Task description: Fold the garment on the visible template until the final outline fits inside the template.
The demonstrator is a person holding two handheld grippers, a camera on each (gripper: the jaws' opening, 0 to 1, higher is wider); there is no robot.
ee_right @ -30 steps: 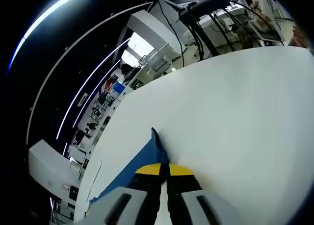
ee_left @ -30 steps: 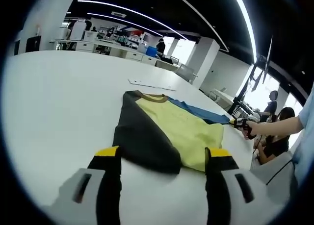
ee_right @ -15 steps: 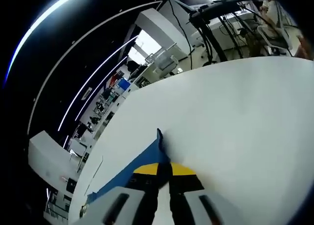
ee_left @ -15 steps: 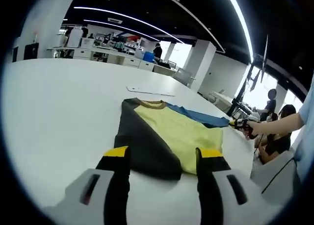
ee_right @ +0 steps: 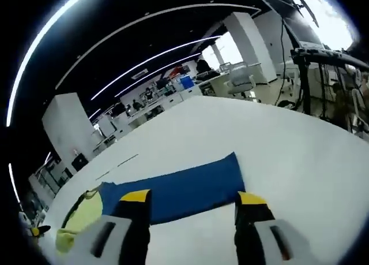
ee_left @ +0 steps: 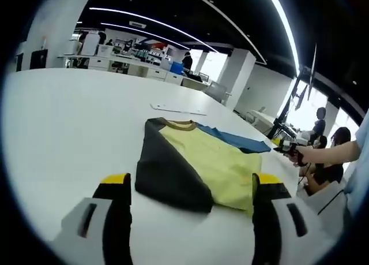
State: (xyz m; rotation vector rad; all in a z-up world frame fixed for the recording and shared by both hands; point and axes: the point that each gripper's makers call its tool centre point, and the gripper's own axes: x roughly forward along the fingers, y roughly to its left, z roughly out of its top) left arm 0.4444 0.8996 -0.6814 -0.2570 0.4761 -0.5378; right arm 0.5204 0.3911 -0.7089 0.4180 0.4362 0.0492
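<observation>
The garment lies flat on the white table (ee_left: 69, 120). It has a yellow body (ee_left: 216, 161), a brown collar (ee_left: 180, 125), a dark sleeve (ee_left: 164, 172) folded over its left side, and a blue sleeve (ee_left: 233, 141) stretched out to the right. My left gripper (ee_left: 191, 181) stands open just short of the garment's near edge. My right gripper (ee_left: 286, 146), held in a hand, hangs just past the blue sleeve's tip. In the right gripper view the blue sleeve (ee_right: 179, 187) lies flat beyond my open right gripper (ee_right: 192, 198), and the yellow body (ee_right: 81, 219) shows at the left.
A thin flat white sheet (ee_left: 176, 109) lies on the table beyond the collar, also visible as a faint line (ee_right: 118, 164). People sit past the table's right edge (ee_left: 326, 161). Desks and office furniture (ee_left: 138, 60) stand far behind.
My right gripper has opened, let go of the blue sleeve and backed away; the sleeve now lies flat. My left gripper's jaws have spread wider.
</observation>
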